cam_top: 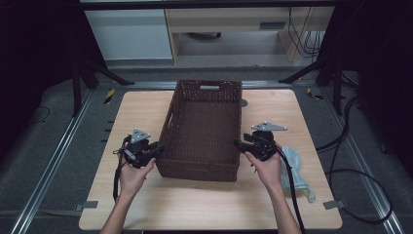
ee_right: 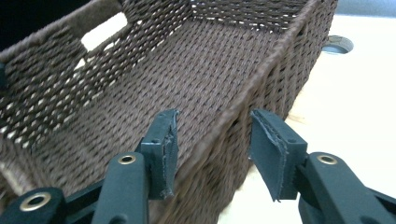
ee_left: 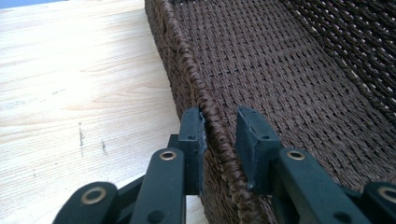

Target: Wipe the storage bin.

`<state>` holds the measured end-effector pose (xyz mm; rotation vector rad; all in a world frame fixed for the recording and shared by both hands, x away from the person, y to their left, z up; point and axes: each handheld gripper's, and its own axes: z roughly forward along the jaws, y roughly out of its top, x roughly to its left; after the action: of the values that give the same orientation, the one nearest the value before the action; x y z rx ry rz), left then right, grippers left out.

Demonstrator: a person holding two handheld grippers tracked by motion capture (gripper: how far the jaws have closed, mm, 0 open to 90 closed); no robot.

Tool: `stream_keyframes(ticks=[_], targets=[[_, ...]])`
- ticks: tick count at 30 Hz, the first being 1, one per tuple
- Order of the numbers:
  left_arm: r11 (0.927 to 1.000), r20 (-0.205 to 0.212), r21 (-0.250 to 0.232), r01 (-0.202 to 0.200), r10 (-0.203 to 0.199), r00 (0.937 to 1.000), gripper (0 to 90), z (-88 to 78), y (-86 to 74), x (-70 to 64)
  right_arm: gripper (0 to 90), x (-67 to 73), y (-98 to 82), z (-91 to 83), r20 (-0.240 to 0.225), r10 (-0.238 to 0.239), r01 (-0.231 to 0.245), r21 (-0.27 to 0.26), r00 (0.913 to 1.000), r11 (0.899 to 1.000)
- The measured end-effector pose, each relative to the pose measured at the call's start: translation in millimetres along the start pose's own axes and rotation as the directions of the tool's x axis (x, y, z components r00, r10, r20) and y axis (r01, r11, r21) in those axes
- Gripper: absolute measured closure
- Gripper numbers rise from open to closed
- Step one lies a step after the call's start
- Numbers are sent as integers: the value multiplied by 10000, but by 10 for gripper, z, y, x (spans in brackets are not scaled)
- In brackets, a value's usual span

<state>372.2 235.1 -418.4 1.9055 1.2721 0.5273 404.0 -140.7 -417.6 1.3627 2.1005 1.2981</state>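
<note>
My left gripper [cam_top: 158,149] and right gripper [cam_top: 238,143] straddle the brown woven rectangular basket [cam_top: 204,127] rims at nine and three o'clock, jaws parted; next, pinch and lift evenly.

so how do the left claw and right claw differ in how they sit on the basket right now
The left claw straddles the basket's left long wall with one pad against the rim and a narrow gap at the other; the right claw straddles the right long wall with wide gaps either side, gripping nothing. Both sit near the basket's near end.
</note>
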Motion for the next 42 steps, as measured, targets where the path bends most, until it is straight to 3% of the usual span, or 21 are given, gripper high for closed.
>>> stream_keyframes(ticks=[5,9,12,15,17,20,28,30,36,42], targets=[[10000,-10,-44,82,-82,10000,721,17,7,48,486,-53,22,137,95,131,-132,95,9999,9999],[9999,-257,-96,-110,107,9996,697,8,0,19,564,-27,2,189,-134,116,-114,160,9998,9998],[9998,-152,-73,-164,163,9998,627,-22,-18,-2,580,-16,-1,185,-83,94,-92,210,9999,9997],[9995,-123,-145,-267,265,9996,614,-59,-33,-28,595,-21,-18,170,-246,268,-263,204,9993,9994],[9995,-180,-128,-306,303,9994,630,-63,-39,-35,596,-14,-32,160,-254,290,-286,164,9993,9995],[9998,-228,-81,-206,204,9995,724,-55,-49,-12,593,21,-53,127,-163,255,-251,211,9995,9995],[9998,-141,-79,171,-172,9998,769,-45,-20,73,541,123,-96,44,-186,278,-269,440,9994,9987],[9998,-217,-102,171,-174,9996,774,-36,-12,86,476,111,-74,66,12,12,-13,322,10000,9995],[9994,-327,-203,277,-284,9991,781,-6,4,161,440,31,21,192,342,266,-272,162,9991,9995],[9994,-490,-282,214,-228,9985,747,-4,2,193,463,-10,54,329,369,465,-474,233,9982,9986]])
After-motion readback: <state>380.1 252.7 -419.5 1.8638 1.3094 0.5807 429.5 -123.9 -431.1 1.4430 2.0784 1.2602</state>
